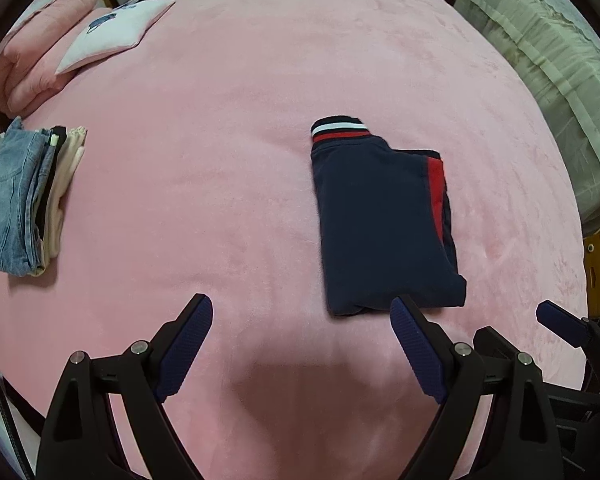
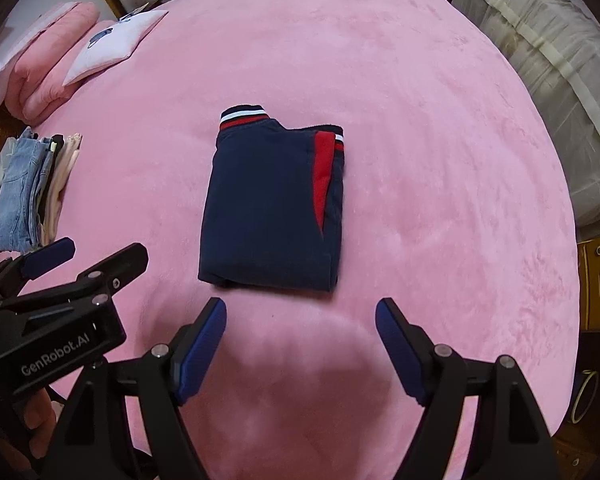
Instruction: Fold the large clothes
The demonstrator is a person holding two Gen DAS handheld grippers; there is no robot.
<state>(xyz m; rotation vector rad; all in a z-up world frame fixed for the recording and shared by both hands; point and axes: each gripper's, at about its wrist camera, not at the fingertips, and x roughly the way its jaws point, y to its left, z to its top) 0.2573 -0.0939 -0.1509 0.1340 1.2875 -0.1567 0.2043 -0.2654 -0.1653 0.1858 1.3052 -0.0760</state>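
Right wrist view: both grippers' ribbed fingers (image 2: pixel 204 344) released above rectangular folded navy garment (image 2: pixel 268 208) on plush blanket (image 2: pixel 440 160).

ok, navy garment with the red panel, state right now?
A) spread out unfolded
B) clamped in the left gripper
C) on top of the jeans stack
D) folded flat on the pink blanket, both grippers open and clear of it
D: the navy garment lies folded on the pink blanket; left gripper and right gripper are open, nothing between their fingers.

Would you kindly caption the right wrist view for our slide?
Right claw open and empty above a folded navy garment on the pink bedspread.
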